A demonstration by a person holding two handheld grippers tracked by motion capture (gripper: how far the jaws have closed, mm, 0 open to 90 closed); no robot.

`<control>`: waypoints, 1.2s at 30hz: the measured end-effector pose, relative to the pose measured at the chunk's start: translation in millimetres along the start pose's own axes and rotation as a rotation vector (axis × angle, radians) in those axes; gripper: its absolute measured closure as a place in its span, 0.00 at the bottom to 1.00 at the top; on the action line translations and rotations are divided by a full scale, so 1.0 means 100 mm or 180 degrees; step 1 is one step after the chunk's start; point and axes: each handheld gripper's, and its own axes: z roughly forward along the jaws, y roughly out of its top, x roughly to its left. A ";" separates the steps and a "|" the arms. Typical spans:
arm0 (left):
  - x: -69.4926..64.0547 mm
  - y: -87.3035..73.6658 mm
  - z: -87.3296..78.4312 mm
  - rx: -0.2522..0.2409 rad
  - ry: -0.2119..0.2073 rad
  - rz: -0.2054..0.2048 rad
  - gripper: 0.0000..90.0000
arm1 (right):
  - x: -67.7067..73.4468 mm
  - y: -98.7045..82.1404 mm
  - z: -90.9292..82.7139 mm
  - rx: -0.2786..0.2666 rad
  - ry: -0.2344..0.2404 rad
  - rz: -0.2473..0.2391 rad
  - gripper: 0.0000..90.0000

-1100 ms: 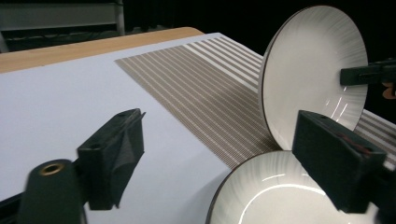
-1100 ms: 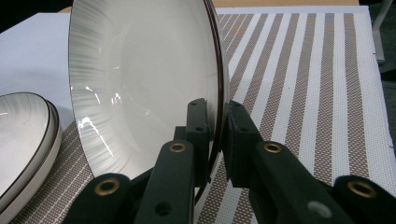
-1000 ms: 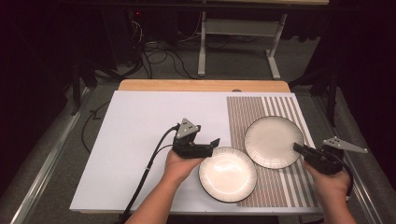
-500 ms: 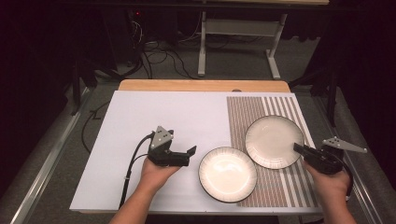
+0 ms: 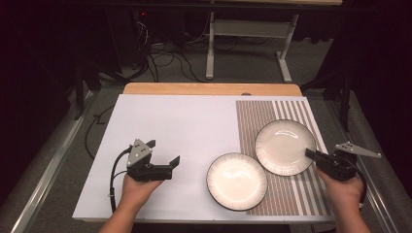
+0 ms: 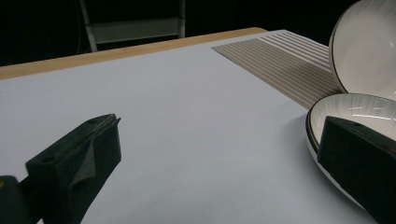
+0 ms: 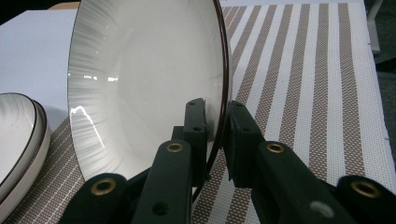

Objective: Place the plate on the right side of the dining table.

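Two plates rest on the tabletop: the far plate on the striped mat, tilted, its rim clamped by the right tongs; the near plate straddles the mat's edge. Left tongs have just been opening and stand apart, empty, near the latter plate.

Left gripper low over white table, jaws spread wide, nothing between; just finished opening. Near plate lying flat at right, partly behind right-hand jaw. Far plate tilted up on edge beyond it. Striped mat beneath both. Wooden edge along far side.
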 end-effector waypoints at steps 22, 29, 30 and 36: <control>0.12 -0.05 -0.12 -0.0084 0.0031 -0.0072 0.00 | -0.09 -0.02 0.11 0.0179 -0.0126 0.0172 0.87; 0.13 -0.07 -0.11 -0.0054 0.0043 -0.0085 0.00 | -0.10 -0.03 0.14 0.0209 -0.0146 0.0224 0.86; 0.13 -0.08 -0.10 -0.0042 0.0051 -0.0089 0.00 | -0.10 -0.03 0.14 0.0209 -0.0146 0.0224 0.86; 0.16 -0.09 -0.07 -0.0030 0.0053 -0.0118 0.00 | -0.11 -0.02 0.15 0.0214 -0.0138 0.0248 0.86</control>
